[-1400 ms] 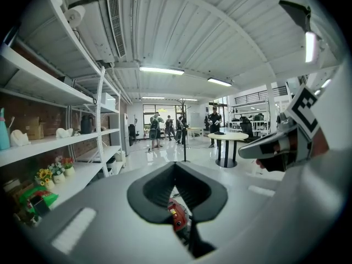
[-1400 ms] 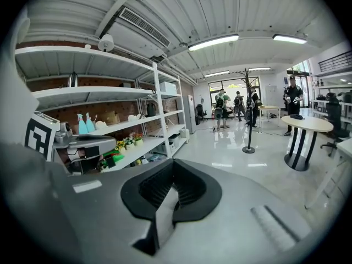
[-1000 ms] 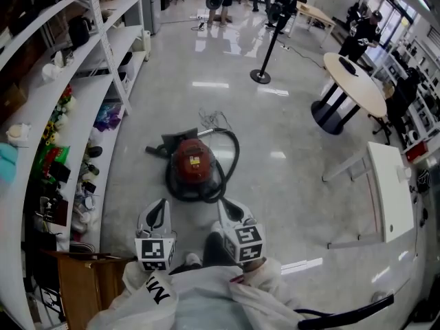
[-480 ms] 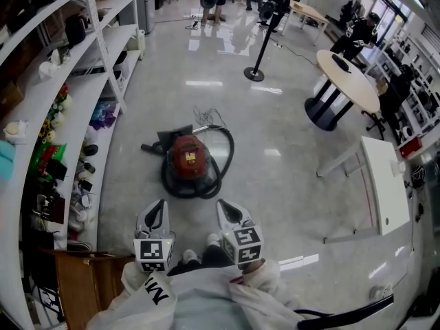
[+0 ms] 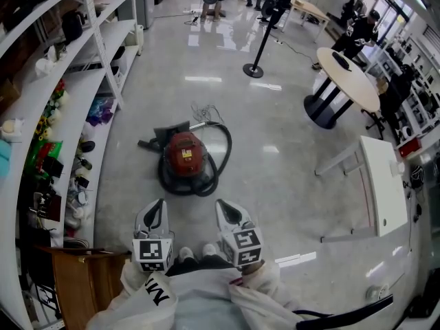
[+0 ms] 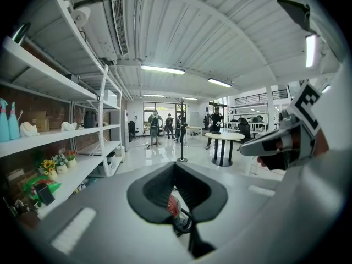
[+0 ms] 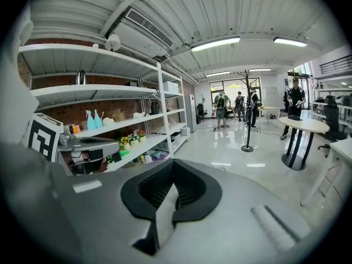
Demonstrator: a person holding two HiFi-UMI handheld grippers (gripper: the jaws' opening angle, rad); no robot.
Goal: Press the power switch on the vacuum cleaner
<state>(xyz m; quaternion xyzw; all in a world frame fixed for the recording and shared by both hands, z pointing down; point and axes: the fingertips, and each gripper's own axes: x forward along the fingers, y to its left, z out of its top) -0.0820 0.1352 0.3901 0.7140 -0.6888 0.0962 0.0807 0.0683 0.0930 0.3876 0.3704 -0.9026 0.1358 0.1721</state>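
1. Head view: there is one red vacuum cleaner (image 5: 184, 155) on the glossy floor (image 5: 275, 150), straight ahead of the person and well apart from both tools. One black hose (image 5: 221, 153) loops round its body. Two grippers show at the bottom edge, the left gripper (image 5: 155, 212) and the right gripper (image 5: 229, 212). They sit side by side, each with one marker cube, and both point toward the vacuum. A long run of white shelving (image 5: 89, 88) lines the left side. To the right are one round table (image 5: 350, 78) and one white rectangular table (image 5: 382, 184). One black stanchion (image 5: 254, 67) stands further off.

2. Left gripper view: its two jaws are pressed together at the tips with nothing pinched. Through the thin slit behind the tips I see a sliver of the red vacuum and its hose. The other gripper pokes in from the right. Two blue spray bottles (image 6: 6, 121) stand on a left shelf.

3. Right gripper view: its two jaws also meet at the tips and grip nothing; only bare floor shows through the slit. The same two spray bottles, the round table and the stanchion are in sight. At least four people stand at the far end.
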